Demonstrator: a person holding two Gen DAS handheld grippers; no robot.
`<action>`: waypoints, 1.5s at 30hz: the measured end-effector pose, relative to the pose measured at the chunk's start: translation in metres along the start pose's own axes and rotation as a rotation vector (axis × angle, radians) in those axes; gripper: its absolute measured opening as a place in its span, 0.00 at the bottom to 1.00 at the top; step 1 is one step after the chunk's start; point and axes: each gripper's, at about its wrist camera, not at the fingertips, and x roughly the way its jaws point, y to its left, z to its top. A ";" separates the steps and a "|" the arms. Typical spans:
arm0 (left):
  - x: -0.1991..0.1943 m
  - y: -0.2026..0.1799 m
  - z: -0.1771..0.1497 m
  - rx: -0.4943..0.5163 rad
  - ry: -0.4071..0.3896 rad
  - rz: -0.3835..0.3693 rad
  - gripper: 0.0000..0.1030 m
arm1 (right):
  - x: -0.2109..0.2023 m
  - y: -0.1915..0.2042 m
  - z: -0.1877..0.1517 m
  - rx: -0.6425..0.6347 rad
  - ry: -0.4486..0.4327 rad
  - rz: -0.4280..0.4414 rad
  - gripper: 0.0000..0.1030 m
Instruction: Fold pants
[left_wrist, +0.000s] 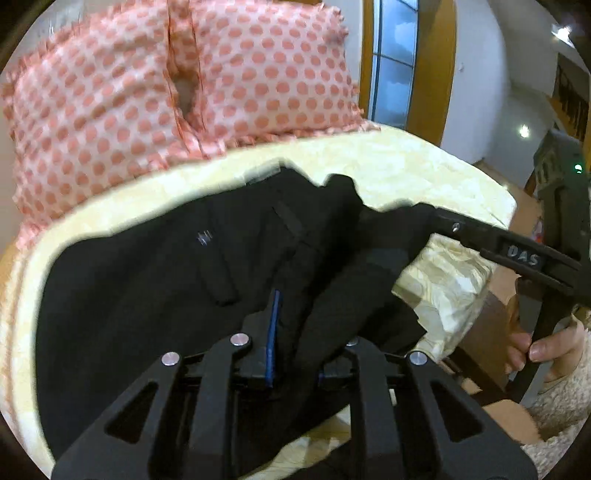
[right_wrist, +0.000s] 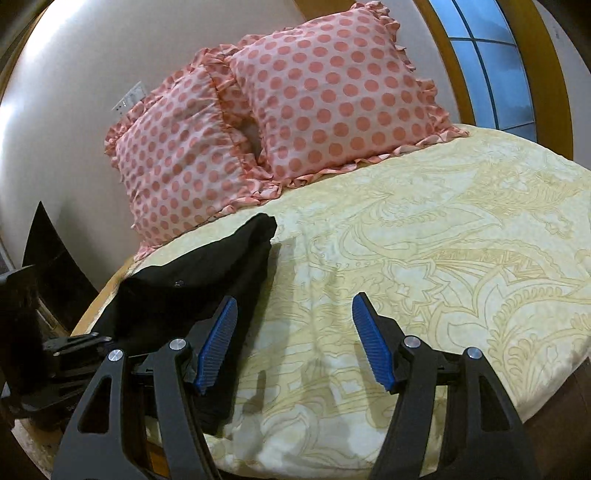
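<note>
Black pants (left_wrist: 155, 280) lie bunched on a cream patterned bedspread (left_wrist: 424, 177). In the left wrist view my left gripper (left_wrist: 295, 354) has black cloth draped between its blue-padded fingers (left_wrist: 272, 332), and the right finger is buried under a fold. My right gripper (left_wrist: 461, 229) reaches in from the right, its tip at the pants' far edge. In the right wrist view my right gripper (right_wrist: 291, 343) is open and empty above the bedspread (right_wrist: 424, 258), with the pants (right_wrist: 207, 273) just left of its left pad (right_wrist: 216, 343).
Two pink polka-dot pillows (right_wrist: 295, 110) lean against the wall at the head of the bed. A wood-framed window (right_wrist: 491, 62) is behind on the right. The bed's edge and dark furniture (right_wrist: 55, 258) lie to the left. My hand (left_wrist: 546, 350) holds the right gripper.
</note>
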 end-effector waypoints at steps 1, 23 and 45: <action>-0.007 0.001 0.002 -0.002 -0.016 0.010 0.14 | 0.001 0.000 0.001 0.004 0.000 0.005 0.65; -0.064 0.132 -0.037 -0.476 -0.116 -0.027 0.88 | 0.052 0.027 0.040 0.107 0.202 0.243 0.71; -0.046 0.152 -0.052 -0.466 -0.025 0.029 0.89 | 0.108 0.057 0.025 -0.088 0.364 0.207 0.33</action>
